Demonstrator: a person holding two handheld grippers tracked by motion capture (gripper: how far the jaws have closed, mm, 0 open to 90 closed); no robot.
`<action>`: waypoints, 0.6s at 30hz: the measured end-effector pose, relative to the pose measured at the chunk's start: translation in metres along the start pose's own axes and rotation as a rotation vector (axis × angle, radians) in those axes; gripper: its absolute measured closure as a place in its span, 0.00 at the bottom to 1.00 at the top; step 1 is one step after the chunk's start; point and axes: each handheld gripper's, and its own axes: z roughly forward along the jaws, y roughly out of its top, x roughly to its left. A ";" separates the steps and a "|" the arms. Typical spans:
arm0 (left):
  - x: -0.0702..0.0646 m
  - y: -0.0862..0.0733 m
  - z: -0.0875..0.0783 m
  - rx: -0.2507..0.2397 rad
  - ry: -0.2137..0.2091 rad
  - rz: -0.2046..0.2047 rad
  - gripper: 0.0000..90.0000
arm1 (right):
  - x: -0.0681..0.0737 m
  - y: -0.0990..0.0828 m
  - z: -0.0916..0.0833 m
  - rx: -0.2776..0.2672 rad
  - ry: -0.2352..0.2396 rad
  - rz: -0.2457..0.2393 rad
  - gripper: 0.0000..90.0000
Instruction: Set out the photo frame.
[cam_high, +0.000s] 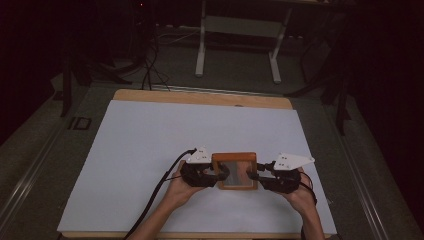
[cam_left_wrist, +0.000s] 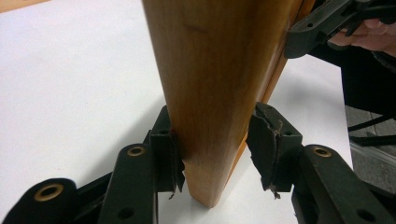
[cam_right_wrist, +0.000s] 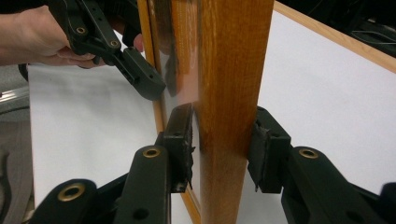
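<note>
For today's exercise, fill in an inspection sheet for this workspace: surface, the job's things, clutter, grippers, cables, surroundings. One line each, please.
Surface: white sheet over a wooden table.
Job's things: wooden frame with a glass pane, stood up on the sheet.
Clutter: nothing seen.
Grippers: left gripper straddles one frame edge, one pad touching, the other apart; right gripper pads press the opposite edge.
Cables: black cable trails from the left gripper.
Surroundings: dark room, white stand beyond the table, floor cables.
</note>
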 end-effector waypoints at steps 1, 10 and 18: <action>0.000 0.000 0.000 -0.001 0.000 -0.001 0.63 | 0.000 0.000 0.000 0.000 0.001 0.002 0.71; 0.000 0.003 -0.011 -0.014 0.002 -0.011 0.64 | 0.001 0.004 0.002 -0.021 0.016 0.013 0.71; 0.002 0.003 -0.025 -0.013 0.008 -0.013 0.64 | 0.006 0.013 0.007 -0.025 0.030 0.009 0.71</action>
